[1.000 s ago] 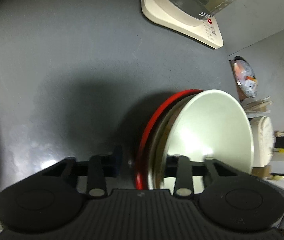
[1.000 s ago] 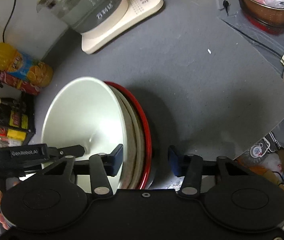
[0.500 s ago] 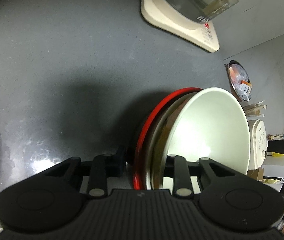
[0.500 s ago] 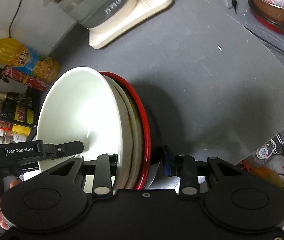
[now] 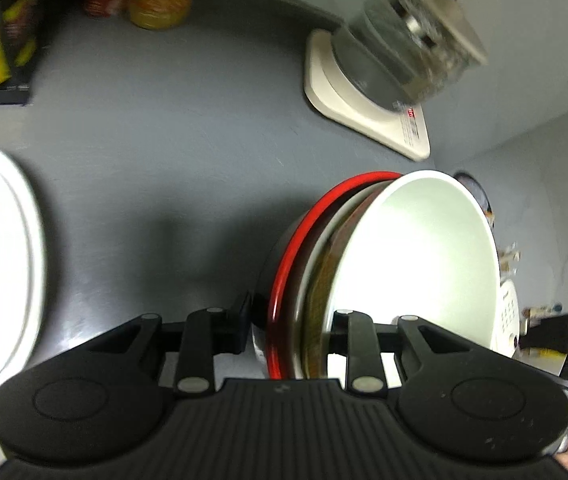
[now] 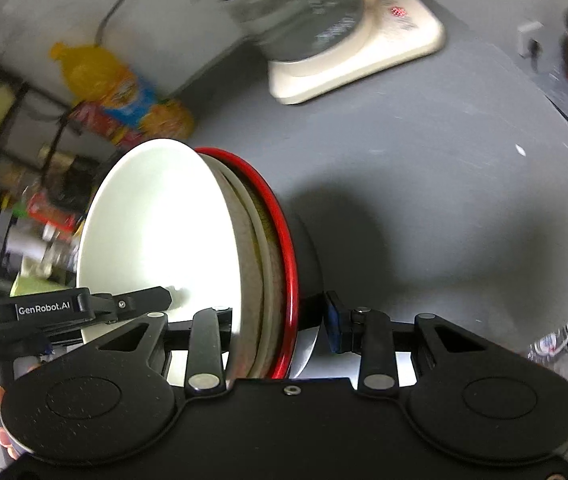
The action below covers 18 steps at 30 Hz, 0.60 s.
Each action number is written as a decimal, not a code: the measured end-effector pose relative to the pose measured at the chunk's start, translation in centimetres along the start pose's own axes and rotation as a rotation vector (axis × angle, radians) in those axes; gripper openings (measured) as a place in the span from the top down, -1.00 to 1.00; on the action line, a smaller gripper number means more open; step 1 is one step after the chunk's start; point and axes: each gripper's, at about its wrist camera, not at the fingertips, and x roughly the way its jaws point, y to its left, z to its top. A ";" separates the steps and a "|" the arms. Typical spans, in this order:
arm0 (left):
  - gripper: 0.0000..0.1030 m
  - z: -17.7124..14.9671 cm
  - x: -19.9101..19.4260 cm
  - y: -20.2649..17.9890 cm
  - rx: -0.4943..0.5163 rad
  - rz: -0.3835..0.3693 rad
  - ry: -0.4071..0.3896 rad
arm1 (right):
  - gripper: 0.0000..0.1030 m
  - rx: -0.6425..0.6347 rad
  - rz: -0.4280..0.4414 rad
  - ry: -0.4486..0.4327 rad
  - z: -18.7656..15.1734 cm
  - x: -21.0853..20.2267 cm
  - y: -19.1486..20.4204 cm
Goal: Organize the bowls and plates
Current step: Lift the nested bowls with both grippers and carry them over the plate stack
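Glossy white bowl [image 5: 415, 252] nested in red-rimmed bowls [image 6: 284, 240], matte grey countertop [image 5: 164, 140]

Matte black left tongs [image 5: 285, 320]: ribbed housing, round domed caps, silver pivot rivets, blue pad. Right tongs [image 6: 280, 320] alike: smooth housing, centre screw. "GenRobot.AI" lettering in white on left tongs' finger.

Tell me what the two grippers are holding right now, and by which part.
Both hold the nested stack of bowls by its rims: the left gripper and right gripper each clamp across the stacked edges on opposite sides.
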 end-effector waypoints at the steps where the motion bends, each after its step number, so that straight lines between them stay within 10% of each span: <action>1: 0.46 -0.2 -0.7 0.4 -0.014 0.003 -0.014 | 0.36 -0.016 0.009 0.006 0.0 0.1 0.7; 18: 0.46 -3.2 -10.4 9.7 -0.197 0.068 -0.178 | 0.36 -0.204 0.087 0.092 -1.9 3.8 12.5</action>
